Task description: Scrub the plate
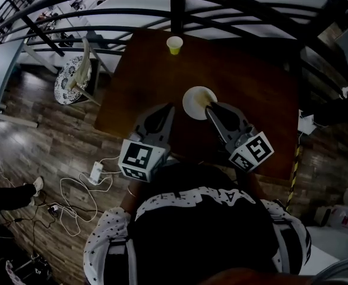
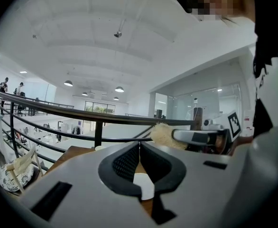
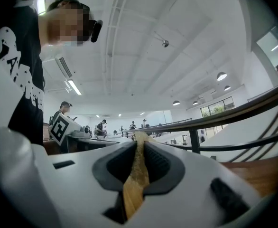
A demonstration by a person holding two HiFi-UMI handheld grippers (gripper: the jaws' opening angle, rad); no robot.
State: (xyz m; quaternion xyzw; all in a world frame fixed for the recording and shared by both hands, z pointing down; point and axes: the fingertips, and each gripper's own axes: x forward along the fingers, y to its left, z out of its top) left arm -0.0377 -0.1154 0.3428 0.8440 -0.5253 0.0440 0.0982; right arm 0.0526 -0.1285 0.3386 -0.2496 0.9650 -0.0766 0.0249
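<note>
On the one brown desk (image 1: 251,76), the left tongs (image 1: 169,107) are closed tip to tip on nothing, just left of the plate. One small cup (image 1: 174,44) stands near the far edge. The single white plate (image 1: 195,100) lies mid-desk. The right tongs (image 1: 210,107) clamp one tan scrubber (image 3: 136,175) at the plate's right side.

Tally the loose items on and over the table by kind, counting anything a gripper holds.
Plate: 1
Cup: 1
Scrubbing pad, held in the right gripper: 1
Total: 3
</note>
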